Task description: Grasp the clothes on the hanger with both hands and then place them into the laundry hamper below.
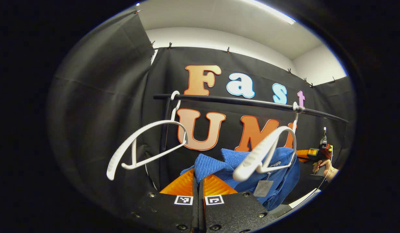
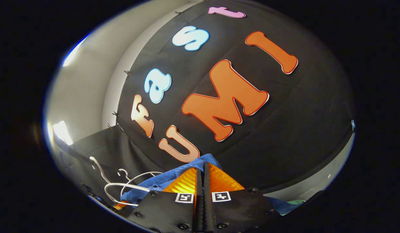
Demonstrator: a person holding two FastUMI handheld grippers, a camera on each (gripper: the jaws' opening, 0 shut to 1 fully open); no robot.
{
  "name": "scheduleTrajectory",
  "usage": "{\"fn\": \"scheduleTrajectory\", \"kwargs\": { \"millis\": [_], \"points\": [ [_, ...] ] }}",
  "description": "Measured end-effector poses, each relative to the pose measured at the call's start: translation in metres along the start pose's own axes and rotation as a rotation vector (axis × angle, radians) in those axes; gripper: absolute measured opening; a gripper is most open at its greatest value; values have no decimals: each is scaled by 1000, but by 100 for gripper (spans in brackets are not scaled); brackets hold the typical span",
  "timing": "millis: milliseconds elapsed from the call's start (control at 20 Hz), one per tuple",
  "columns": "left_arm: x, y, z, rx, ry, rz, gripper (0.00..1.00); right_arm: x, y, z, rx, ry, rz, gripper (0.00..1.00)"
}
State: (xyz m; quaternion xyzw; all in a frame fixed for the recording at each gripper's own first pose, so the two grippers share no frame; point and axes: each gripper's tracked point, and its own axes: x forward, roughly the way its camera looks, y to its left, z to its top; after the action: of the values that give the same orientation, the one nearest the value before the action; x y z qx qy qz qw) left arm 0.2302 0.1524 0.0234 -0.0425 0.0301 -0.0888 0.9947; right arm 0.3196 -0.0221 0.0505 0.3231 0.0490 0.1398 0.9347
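Nearest, the left claw [image 1: 198,181] is closed on a fold of the blue garment [image 1: 277,171]; the right claw [image 2: 201,176] pinches its other edge. Lift both together, sliding the cloth off the near white hanger [image 1: 264,152], below the far rail [image 1: 251,103].

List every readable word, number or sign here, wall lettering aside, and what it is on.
Grey hang tag on the blue ribbed garment: too small to read.
Black-and-white square markers on the left gripper and right gripper: coded patterns, no words.
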Motion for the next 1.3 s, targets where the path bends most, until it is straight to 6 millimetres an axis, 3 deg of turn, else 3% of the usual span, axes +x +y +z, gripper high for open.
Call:
{"fn": "scheduleTrajectory", "kwargs": {
  "millis": [250,500,850,1000,1300],
  "points": [
    [-16,-5,-24,4,24,9,0,-14,-20,-25,-23,45,-55,7],
    [-36,-16,-38,32,34,36,0,-43,-33,-44,-78,53,-102,7],
    [-52,-43,-67,33,89,13,0,-84,-72,-84,-57,111,-202,7],
    [-58,-57,-73,55,99,2,0,-101,-69,-93,-77,114,-209,7],
    [-65,-95,-89,30,110,-17,0,-126,-45,-108,-109,113,-209,7]
  ]
}}
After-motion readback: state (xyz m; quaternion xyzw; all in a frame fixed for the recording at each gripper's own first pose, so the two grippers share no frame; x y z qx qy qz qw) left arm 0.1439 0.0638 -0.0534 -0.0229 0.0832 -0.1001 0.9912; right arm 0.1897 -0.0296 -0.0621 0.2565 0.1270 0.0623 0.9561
